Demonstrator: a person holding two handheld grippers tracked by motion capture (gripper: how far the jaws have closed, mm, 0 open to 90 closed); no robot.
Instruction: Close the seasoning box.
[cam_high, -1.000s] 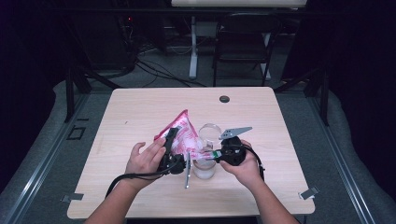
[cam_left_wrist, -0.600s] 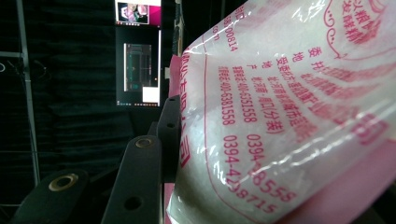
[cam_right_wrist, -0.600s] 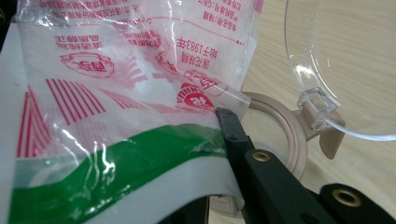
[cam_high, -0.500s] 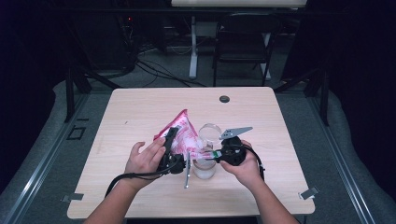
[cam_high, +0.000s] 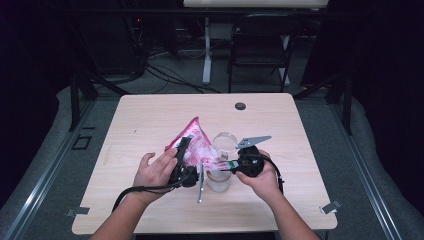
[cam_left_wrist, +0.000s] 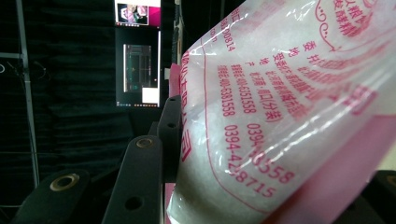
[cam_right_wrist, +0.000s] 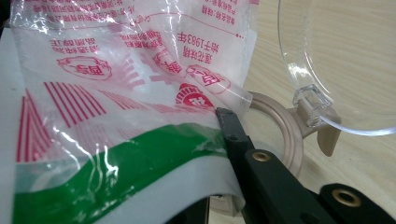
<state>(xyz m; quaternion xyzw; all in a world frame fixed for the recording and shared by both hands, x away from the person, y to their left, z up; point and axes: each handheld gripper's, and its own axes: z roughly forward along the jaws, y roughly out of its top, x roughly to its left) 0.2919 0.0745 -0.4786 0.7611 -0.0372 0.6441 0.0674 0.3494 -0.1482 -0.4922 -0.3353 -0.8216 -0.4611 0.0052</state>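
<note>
Both hand-held grippers work one plastic bag (cam_high: 196, 146) of white granules over a clear jar (cam_high: 220, 176) near the middle of the desk (cam_high: 150, 115), somewhat toward its near edge.

Left gripper (cam_high: 184, 162): jaws clamped on the bag's bulky body; in the left gripper view the filled pouch (cam_left_wrist: 289, 116) bulges between them, printed side toward the camera.

Right gripper (cam_high: 234, 166): jaws together, pinching the bag's thin lower corner (cam_right_wrist: 205, 112) right at the jar's beige rim (cam_right_wrist: 285, 135). The hinged clear lid (cam_right_wrist: 341, 60) stands swung open on the far side of that rim.

Key relation: the bag's long axis runs from its raised far tip, pointing toward the desk's far-left corner, down to the pinched corner at the jar mouth. The jar lies directly below and between the two grippers; the right hand (cam_high: 262, 175) is nearer to it.

Judgement: pouring depends on keeping the corner over the opening while the left gripper lifts the body; a sideways slip would likely spill granules onto the desk.
</note>
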